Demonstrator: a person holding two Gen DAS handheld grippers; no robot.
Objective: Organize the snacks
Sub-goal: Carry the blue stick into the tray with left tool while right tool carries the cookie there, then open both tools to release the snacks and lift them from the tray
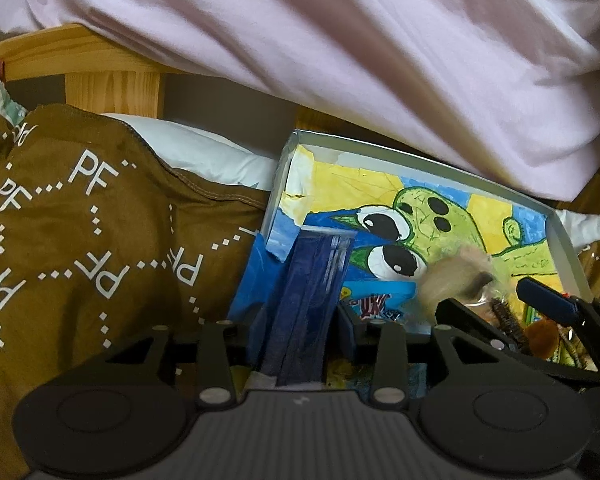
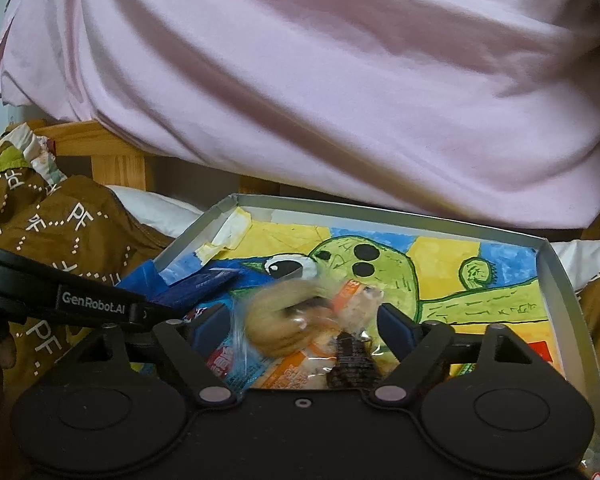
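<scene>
Over a shallow box (image 2: 556, 276) lined with a green cartoon drawing, the left gripper (image 1: 300, 320) clamps a dark blue packet (image 1: 312, 280) while the right gripper (image 2: 304, 328), jaws apart, straddles a blurred clear-wrapped pastry (image 2: 288, 320); sorting seems midway, snacks piled loosely.

— Where do the two cameras sit?
— Each rides low on a gripper, close to the box (image 1: 562, 236), facing the pink shirt (image 2: 300, 92).
— Shared?
— The box's green drawing (image 2: 380, 280), brown blanket (image 1: 100, 220).
</scene>
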